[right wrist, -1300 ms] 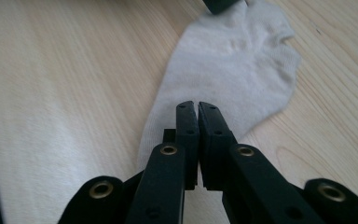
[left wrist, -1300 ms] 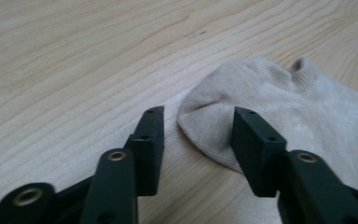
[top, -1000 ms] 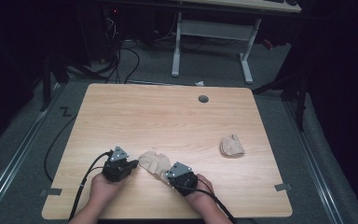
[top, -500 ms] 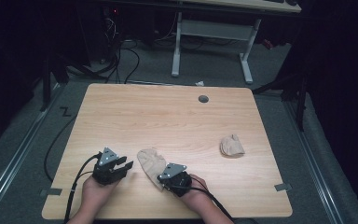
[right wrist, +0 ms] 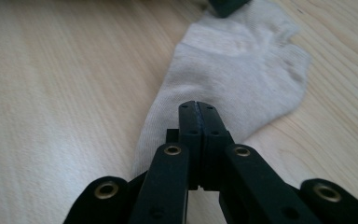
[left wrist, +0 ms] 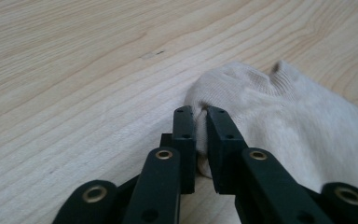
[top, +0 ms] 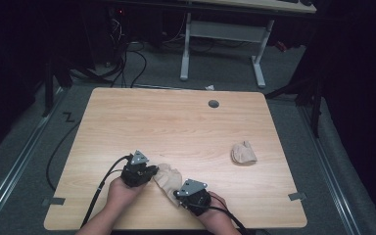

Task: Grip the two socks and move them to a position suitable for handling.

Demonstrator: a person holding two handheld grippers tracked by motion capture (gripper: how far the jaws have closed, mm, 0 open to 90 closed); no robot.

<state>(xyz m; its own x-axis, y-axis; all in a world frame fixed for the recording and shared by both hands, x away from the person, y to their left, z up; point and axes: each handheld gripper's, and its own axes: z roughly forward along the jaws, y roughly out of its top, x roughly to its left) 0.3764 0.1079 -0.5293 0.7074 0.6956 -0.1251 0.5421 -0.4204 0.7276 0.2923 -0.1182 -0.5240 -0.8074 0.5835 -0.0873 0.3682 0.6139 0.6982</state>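
**Ann:** Fingers (left wrist: 186,135) on the left gripper (top: 149,172) have just been closing, and look, they pinch a fold at the edge of the pale sock (left wrist: 279,116) right now.

**Bo:** And the right gripper (top: 180,194)? Its fingers (right wrist: 189,135) are pressed tight together, low on the sock (right wrist: 242,70), with cloth showing on both sides of them. It looks like a grip on the near edge, though the cloth between the pads is hidden.

**Ann:** From the high view, both forearms come in from the near edge of the bench (top: 176,122). The left hand (top: 120,191) is angled toward the right, its gripper level and low over the wood.

**Bo:** The right hand (top: 213,213) sits nearer the person, angled up and to the left, so the two grippers face each other across the sock (top: 169,178).

**Ann:** That sock lies flat near the front of the bench, stretched between them.

**Bo:** A second sock (top: 243,152), bunched up, rests well apart on the right side of the bench.
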